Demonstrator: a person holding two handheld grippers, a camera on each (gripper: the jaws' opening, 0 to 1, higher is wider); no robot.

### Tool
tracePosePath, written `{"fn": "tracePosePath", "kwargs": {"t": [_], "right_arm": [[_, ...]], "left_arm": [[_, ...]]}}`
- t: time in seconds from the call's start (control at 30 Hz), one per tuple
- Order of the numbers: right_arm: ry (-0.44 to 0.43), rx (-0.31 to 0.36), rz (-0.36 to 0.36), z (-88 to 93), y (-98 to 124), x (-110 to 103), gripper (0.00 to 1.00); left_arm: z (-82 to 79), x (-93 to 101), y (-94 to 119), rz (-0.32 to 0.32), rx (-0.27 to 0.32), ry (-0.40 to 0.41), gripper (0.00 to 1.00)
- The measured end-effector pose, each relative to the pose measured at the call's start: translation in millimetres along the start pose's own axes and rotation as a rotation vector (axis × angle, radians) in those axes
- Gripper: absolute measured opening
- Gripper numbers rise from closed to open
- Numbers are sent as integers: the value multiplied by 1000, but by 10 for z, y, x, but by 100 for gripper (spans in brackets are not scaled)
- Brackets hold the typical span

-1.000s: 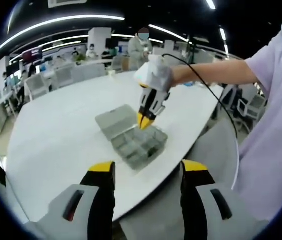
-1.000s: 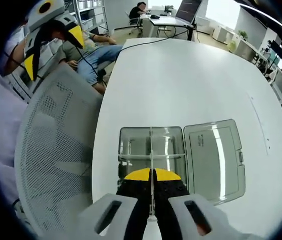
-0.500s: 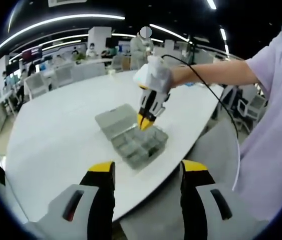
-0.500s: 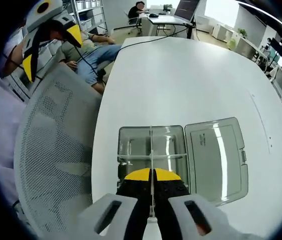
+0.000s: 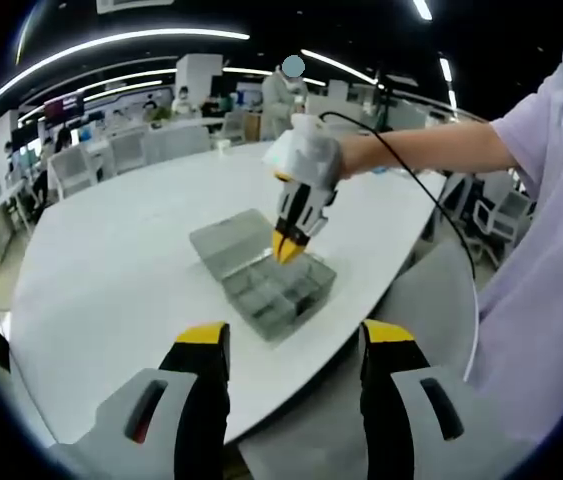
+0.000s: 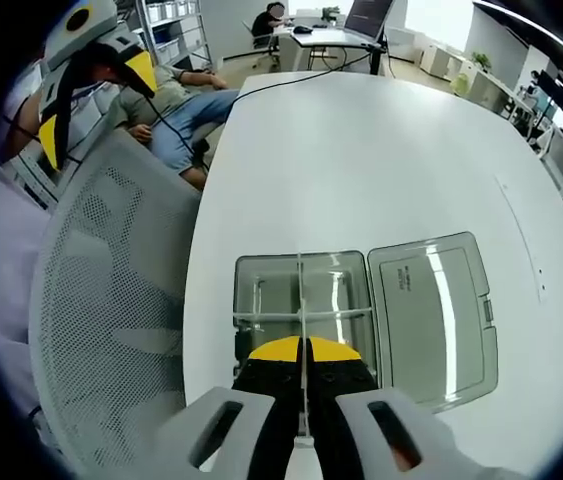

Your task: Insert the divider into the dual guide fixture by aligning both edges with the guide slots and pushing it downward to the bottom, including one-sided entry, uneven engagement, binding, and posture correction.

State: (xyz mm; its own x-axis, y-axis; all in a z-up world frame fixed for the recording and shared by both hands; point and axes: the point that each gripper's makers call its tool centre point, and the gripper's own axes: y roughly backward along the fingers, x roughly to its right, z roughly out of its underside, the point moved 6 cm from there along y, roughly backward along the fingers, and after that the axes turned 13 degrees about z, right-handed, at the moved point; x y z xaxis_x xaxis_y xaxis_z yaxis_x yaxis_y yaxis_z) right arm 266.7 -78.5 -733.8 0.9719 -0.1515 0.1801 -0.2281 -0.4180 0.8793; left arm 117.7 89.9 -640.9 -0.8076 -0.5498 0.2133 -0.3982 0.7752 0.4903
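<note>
Clear plastic divider (image 6: 301,345), pinched edge-on in the right gripper (image 6: 302,372), stands above the box (image 6: 261,290) near the worktop (image 6: 381,150) edge, left gripper (image 5: 291,400) open, farther off.

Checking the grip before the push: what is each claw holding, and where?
The right claw pinches the thin clear divider by its top edge. The left claw holds nothing.
</note>
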Motion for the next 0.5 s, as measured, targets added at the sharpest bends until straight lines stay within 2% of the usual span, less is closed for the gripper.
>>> {"fn": "tracePosePath", "kwargs": {"t": [0.13, 0.37, 0.5], "right_arm": [[-8, 19, -7, 15, 2, 13, 0], [-92, 37, -20, 52, -3, 15, 0], [-66, 47, -18, 67, -10, 11, 0]], "left_arm": [[9, -3, -5, 0, -6, 2, 50], [16, 6, -14, 1, -3, 8, 50], [33, 8, -15, -1, -2, 14, 50]]}}
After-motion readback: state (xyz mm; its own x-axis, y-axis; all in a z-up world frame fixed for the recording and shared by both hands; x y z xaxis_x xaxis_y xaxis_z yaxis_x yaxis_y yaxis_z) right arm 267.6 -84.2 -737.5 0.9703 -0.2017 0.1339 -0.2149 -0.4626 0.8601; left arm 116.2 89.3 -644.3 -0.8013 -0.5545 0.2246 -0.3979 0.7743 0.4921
